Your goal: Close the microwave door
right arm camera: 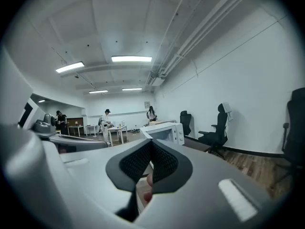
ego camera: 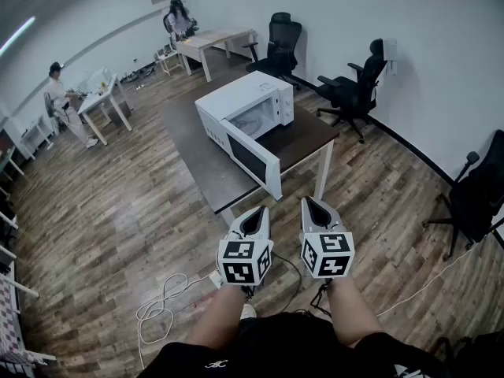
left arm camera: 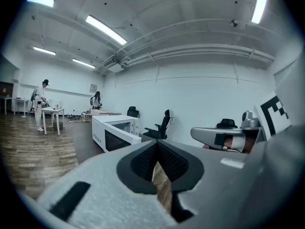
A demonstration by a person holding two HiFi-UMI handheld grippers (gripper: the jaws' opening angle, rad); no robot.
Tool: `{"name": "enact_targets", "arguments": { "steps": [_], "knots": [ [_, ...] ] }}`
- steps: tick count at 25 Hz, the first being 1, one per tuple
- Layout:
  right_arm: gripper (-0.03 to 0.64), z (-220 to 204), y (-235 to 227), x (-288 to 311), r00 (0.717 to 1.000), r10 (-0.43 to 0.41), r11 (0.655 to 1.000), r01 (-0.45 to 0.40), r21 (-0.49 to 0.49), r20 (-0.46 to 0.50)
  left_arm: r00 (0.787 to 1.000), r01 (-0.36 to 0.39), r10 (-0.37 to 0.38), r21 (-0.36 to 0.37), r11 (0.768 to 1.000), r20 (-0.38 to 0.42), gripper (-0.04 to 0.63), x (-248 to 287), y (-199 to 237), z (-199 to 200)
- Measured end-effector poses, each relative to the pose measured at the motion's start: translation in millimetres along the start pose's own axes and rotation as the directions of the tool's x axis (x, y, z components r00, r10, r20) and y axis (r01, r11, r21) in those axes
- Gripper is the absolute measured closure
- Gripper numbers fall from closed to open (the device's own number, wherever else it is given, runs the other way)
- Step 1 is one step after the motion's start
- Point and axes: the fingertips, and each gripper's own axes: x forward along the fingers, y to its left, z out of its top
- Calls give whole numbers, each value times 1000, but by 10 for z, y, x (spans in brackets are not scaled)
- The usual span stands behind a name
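L gripper point(ego camera: 256, 211) & R gripper point(ego camera: 313, 203): jaws together, nothing held, side by side. Microwave point(ego camera: 244, 105) on table point(ego camera: 197, 160) ahead, well apart from both. Door point(ego camera: 253, 157) swung open toward them.

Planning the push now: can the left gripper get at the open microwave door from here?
Probably not yet: the left gripper hangs short of the table and the open microwave door. Nothing blocks the way.

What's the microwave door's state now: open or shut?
Open: the door stands swung out from the microwave, leaving its cavity exposed in the head view.
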Motion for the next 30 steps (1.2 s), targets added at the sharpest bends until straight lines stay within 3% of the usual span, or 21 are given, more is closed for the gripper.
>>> {"name": "enact_targets", "arguments": {
  "steps": [12, 19, 30],
  "knots": [
    [608, -7, -129, -112, 1000, 21, 1000, -21, 1, -15, 1000, -13, 13, 16, 1000, 6, 584, 60, -148, 8],
    [607, -110, -234, -325, 999, 29, 1000, -29, 1, -33, 998, -62, 61, 42, 997, 15, 585, -2, -259, -95],
    [607, -239, -342, -390, 998, 37, 999, -36, 13, -57, 996, -84, 84, 63, 994, 3, 525, 75, -291, -201]
  ]
}}
